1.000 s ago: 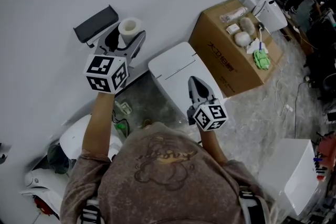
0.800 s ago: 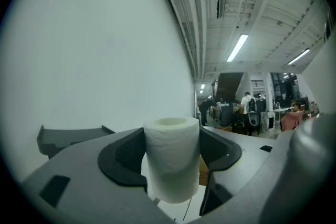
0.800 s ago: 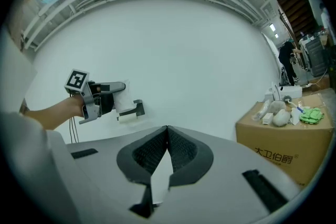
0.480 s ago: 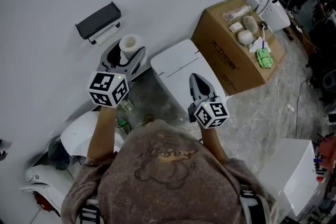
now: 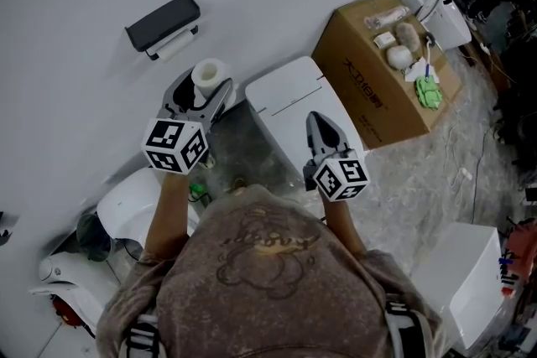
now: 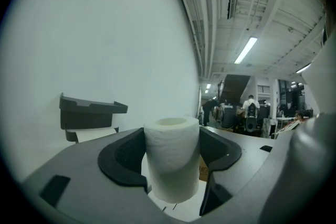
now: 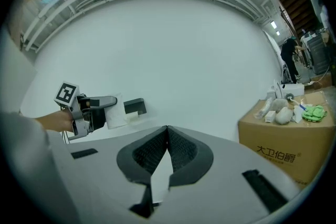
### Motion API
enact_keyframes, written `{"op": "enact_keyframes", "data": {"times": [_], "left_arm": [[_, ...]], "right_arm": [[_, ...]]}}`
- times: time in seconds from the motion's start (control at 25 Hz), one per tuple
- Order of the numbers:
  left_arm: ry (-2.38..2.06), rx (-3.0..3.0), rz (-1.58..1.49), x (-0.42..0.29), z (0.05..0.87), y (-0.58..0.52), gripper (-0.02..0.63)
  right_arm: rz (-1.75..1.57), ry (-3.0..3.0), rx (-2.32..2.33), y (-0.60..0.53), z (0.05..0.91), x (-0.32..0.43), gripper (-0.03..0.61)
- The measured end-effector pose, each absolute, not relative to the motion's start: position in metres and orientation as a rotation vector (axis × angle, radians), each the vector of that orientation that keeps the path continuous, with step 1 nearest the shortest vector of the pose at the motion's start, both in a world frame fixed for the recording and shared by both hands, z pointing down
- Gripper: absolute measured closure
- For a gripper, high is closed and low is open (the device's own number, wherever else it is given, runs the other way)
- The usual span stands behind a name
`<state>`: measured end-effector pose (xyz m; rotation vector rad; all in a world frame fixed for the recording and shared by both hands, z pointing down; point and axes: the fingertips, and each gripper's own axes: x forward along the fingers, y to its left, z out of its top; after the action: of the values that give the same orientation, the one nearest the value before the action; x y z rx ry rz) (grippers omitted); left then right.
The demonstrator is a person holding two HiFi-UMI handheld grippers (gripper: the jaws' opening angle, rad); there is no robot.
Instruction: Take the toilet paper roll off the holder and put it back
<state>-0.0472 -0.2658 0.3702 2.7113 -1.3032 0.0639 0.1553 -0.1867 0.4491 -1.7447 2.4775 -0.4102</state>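
Note:
A black wall-mounted holder with a pale bar under it hangs on the white wall. My left gripper is shut on the white toilet paper roll, held upright below and to the right of the holder, clear of it. In the left gripper view the roll stands between the black pads, with the holder behind on the left. My right gripper is shut and empty over the toilet tank. From the right gripper view the left gripper and the holder show at the wall.
A white toilet tank stands against the wall under my hands. To its right is a cardboard box with small items and a green thing on top. A white bin sits lower right; white bowls and clutter lie lower left.
The left gripper has come down and away from the holder with the roll in it. The right gripper has stayed where it was.

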Motion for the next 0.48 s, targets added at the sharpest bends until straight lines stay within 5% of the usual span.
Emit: {"op": "enact_keyframes", "data": {"times": [0.48], "left_arm": [[-1.321,2.714,0.070,-0.0437,0.3674,-0.2645,0.293]], "right_arm": [[-0.411,2.500,-1.715,-0.1901,0.4497,0.1546,0.583]]}}
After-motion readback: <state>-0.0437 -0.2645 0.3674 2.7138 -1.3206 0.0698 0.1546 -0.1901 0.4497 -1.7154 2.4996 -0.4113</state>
